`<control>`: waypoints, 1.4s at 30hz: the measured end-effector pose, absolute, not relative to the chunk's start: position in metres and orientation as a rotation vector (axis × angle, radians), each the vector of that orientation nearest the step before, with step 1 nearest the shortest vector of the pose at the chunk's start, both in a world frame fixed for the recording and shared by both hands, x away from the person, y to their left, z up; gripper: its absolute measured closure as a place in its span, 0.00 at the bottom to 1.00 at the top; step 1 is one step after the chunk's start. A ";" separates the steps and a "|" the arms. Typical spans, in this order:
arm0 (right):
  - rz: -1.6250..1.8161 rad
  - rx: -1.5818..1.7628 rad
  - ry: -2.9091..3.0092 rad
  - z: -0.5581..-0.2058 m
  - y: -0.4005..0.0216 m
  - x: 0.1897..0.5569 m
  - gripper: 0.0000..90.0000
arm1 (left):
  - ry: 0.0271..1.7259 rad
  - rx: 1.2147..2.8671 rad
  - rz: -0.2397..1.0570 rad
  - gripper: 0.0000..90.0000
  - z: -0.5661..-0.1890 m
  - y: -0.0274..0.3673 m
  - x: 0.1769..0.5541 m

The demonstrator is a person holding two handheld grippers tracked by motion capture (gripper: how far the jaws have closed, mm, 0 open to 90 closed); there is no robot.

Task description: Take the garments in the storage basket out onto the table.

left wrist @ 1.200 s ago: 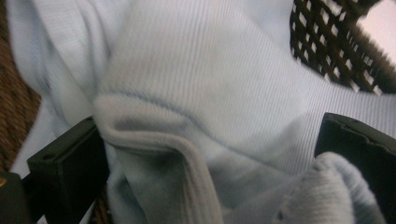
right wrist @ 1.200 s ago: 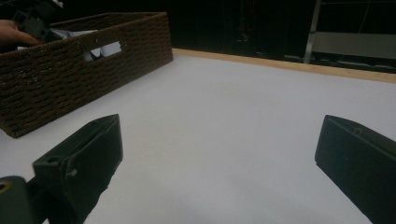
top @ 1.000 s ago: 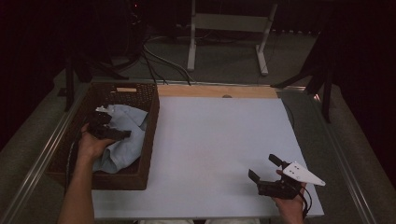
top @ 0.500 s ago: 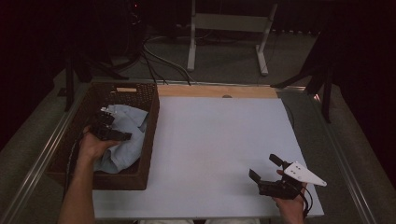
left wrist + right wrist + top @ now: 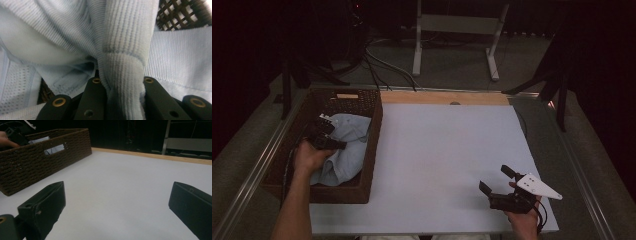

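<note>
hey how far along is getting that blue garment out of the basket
Done: the left gripper has just closed, its fingers pinching a fold of the light blue garment. In hand: that grip. Left: the garment lies inside the wicker basket; the right gripper waits open over the white tabletop.

A pale blue ribbed knit garment [image 5: 343, 150] lies crumpled in a dark brown woven wicker basket [image 5: 371, 150], spread out ahead of and beneath the left gripper [image 5: 323, 131]. A thick ribbed fold of the garment [image 5: 125, 75] is bunched into a narrow neck between that gripper's two black jaws, which have just been closing on it. Beside the pinched fold the cloth has a finer, perforated mesh weave, and the basket's lattice shows past it.
</note>
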State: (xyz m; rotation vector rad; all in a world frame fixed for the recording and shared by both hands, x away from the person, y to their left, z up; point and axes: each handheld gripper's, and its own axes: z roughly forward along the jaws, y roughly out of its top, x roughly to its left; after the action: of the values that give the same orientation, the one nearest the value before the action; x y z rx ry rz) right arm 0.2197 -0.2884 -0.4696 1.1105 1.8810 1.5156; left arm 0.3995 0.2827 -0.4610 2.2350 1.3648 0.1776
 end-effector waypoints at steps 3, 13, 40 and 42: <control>1.512 1.112 1.881 -0.470 -0.288 0.220 0.01 | 1.333 2.192 0.203 0.94 -0.453 0.284 0.396; 1.512 1.110 1.882 -0.470 -0.288 0.220 0.01 | 1.238 2.146 0.311 0.94 -0.428 0.285 0.381; 1.511 1.110 1.887 -0.470 -0.287 0.220 0.01 | 1.140 2.024 0.367 0.93 -0.403 0.292 0.359; 1.511 1.110 1.887 -0.470 -0.287 0.220 0.01 | 1.139 2.015 0.369 0.93 -0.402 0.293 0.358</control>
State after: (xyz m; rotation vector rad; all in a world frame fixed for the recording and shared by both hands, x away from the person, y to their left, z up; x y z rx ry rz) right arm 0.2199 -0.2871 -0.4704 1.1098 1.8868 1.5107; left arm 0.3581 0.2930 -0.4016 2.0153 1.1386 0.3692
